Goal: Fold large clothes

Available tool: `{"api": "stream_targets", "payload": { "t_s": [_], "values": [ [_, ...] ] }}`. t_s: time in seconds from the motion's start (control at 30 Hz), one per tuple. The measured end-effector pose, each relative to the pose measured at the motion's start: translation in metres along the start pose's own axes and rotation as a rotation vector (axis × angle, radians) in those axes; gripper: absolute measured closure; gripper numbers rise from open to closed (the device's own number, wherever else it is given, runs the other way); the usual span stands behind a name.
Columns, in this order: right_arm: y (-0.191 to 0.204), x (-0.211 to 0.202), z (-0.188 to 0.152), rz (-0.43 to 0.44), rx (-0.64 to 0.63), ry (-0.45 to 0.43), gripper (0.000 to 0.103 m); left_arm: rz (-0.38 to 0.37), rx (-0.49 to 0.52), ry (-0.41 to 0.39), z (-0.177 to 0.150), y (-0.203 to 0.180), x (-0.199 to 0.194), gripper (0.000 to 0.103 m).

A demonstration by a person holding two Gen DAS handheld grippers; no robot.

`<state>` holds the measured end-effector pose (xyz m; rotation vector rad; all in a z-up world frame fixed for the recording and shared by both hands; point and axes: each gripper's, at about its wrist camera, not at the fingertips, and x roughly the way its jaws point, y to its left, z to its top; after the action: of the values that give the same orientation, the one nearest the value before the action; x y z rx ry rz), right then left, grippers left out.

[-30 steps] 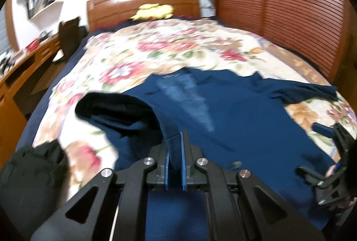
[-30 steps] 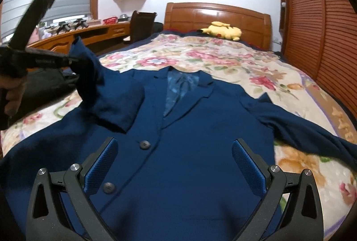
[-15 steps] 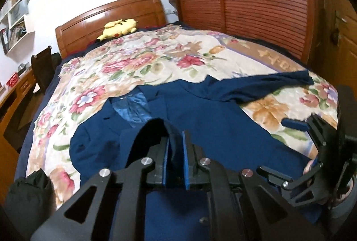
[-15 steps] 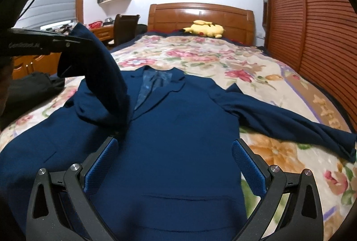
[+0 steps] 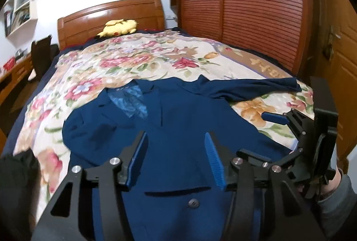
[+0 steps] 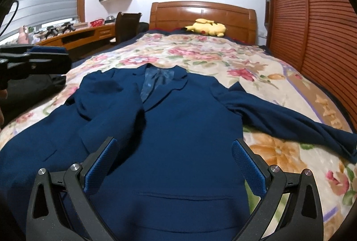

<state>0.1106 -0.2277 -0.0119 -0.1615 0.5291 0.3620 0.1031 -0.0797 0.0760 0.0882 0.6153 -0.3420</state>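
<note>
Nowhere is there writing clear enough to read: no label shows on the jacket, and the print near its collar is blurred. Navy and face up, the jacket lies flat on a floral bedspread, one sleeve stretched to the side, the other folded across the chest. Above its lower front, the left gripper tilts downward, its jaws opening with nothing pinched between them. Beside it, the right gripper also tilts downward over the hem, jaws spread wide and empty. A yellow plush rests by the headboard.
</note>
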Motion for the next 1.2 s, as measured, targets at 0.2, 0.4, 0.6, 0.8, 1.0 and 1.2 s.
{"api": "stream_targets", "payload": {
  "t_s": [0.2,0.4,0.6,0.8,1.0,1.2],
  "values": [
    [0.009,0.007,0.001,0.017,-0.010,0.017,0.002,0.071,-0.051,-0.012,-0.029,0.028,0.001,0.051],
    [0.026,0.014,0.003,0.070,-0.036,0.032,0.012,0.104,-0.104,-0.006,-0.054,0.049,0.005,0.051],
    [0.048,0.026,0.006,0.128,-0.066,0.050,0.025,0.134,-0.138,-0.010,-0.076,0.064,0.000,0.051],
    [0.069,0.041,0.004,0.183,-0.111,0.088,0.031,0.163,-0.143,-0.016,-0.093,0.071,-0.005,0.051],
    [0.082,0.056,0.000,0.216,-0.143,0.140,0.032,0.176,-0.137,-0.006,-0.107,0.075,-0.002,0.051],
    [0.089,0.071,-0.010,0.223,-0.171,0.204,0.032,0.157,-0.153,-0.005,-0.118,0.079,0.001,0.051]
  ]
}}
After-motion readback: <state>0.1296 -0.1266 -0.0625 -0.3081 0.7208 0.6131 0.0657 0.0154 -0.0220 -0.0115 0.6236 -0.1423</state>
